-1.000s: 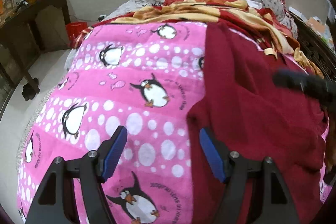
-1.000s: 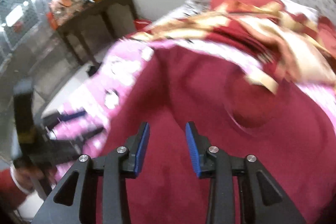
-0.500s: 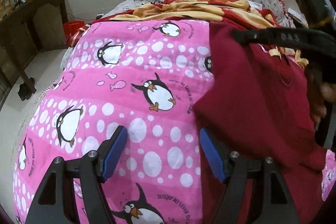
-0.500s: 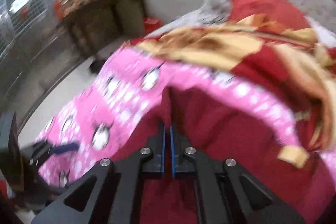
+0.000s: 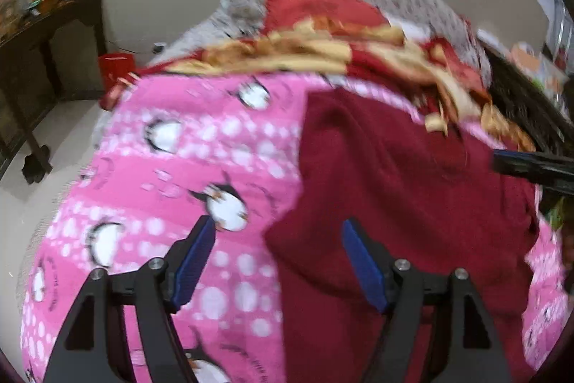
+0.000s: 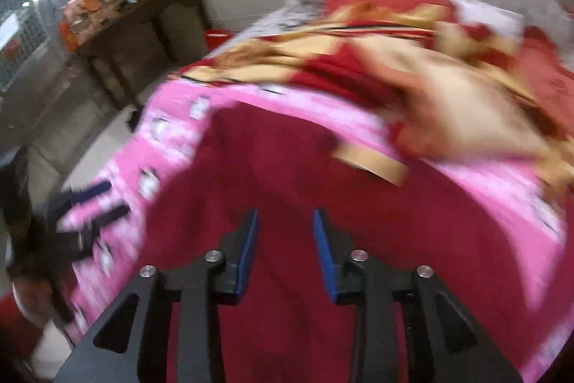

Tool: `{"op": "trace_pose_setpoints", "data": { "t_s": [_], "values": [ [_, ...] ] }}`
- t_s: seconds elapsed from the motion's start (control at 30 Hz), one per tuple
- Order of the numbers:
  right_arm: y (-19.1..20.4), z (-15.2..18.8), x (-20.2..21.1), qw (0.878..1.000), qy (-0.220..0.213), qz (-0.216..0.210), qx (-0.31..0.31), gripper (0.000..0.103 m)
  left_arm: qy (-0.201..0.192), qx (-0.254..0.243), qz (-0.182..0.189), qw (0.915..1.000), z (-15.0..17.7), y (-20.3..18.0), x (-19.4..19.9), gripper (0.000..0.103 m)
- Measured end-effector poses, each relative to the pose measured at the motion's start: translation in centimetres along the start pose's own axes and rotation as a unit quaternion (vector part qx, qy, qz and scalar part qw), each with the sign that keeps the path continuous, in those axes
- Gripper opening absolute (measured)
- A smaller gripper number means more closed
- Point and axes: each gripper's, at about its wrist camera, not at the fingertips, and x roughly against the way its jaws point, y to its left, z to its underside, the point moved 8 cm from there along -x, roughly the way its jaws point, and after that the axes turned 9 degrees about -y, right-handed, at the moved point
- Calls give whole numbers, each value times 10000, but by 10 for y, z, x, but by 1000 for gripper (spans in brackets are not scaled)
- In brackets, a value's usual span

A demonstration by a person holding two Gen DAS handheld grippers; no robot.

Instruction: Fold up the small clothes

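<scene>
between the left jaws: the garment's near edge

on the bed's pink penguin-print blanket (image 5: 201, 167) lies the dark red knitted garment (image 5: 412, 189), its long axis running away from both cameras. left hand-held gripper (image 5: 278, 257) straddles its left edge, jaws wide and opening, nothing gripped. right hand-held gripper (image 6: 285, 248) hovers over the cloth's middle, jaws opening, empty. for that edge, the left looks nearer.

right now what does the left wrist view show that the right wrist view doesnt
Only the left wrist view: sharp penguin prints and the other tool's black tip at the right edge.
Only the right wrist view: a mesh window and orange boxes on the dark wooden table.
Both: dark red knit garment lying on the pink penguin-print blanket.
</scene>
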Motion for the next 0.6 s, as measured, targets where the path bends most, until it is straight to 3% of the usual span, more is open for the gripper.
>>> {"op": "trace_pose_setpoints", "data": {
  "t_s": [0.1,0.23,0.33,0.37,0.43,0.47,0.6],
  "values": [
    [-52,49,39,9982,207,421,-367,42,524,-149,-150,9984,27,-8,-30,79],
    [-73,110,45,9926,824,459,-771,43,437,-404,-362,9976,33,-14,-32,80],
    [-67,134,38,9916,907,226,-890,42,486,-204,-272,9982,29,-15,-27,80],
    [-64,138,36,9923,871,207,-852,40,480,-163,-262,9984,27,-14,-25,80],
    [-64,136,36,9942,761,409,-643,16,402,-192,-314,9985,23,-13,-20,80],
    [-62,130,38,9951,674,435,-586,12,360,-216,-347,9985,20,-15,-18,80],
    [-60,97,68,9979,-149,540,-333,12,366,-227,-355,9984,23,-17,-15,80]
  ]
}}
